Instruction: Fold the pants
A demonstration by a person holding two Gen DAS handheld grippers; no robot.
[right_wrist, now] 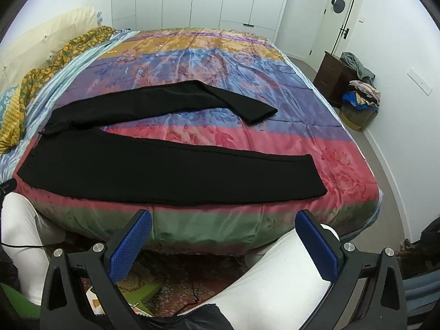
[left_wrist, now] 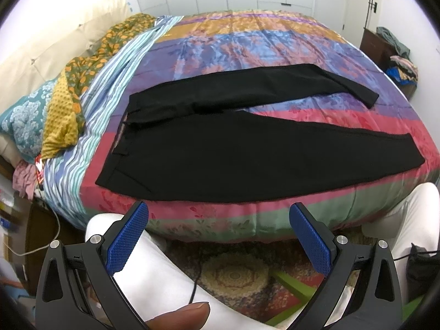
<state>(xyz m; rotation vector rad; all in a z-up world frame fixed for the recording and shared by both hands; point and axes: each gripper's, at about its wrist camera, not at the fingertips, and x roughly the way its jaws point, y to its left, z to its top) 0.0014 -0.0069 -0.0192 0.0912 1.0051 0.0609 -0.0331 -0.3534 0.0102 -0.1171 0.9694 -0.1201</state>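
Black pants [left_wrist: 220,154] lie flat on the colourful bedspread [left_wrist: 247,41], waistband to the left, the two legs spread apart in a V toward the right. They also show in the right wrist view [right_wrist: 154,170]. My left gripper [left_wrist: 218,211] is open and empty, held off the bed's near edge, below the pants' waist end. My right gripper [right_wrist: 224,220] is open and empty, off the near edge below the near leg. Neither touches the pants.
Pillows and patterned cloths [left_wrist: 68,82] lie piled at the bed's left end. A dark nightstand [right_wrist: 332,77] and a basket of clothes [right_wrist: 360,104] stand at the right wall. My white-trousered legs [left_wrist: 154,269] and a patterned rug [left_wrist: 236,275] are below the grippers.
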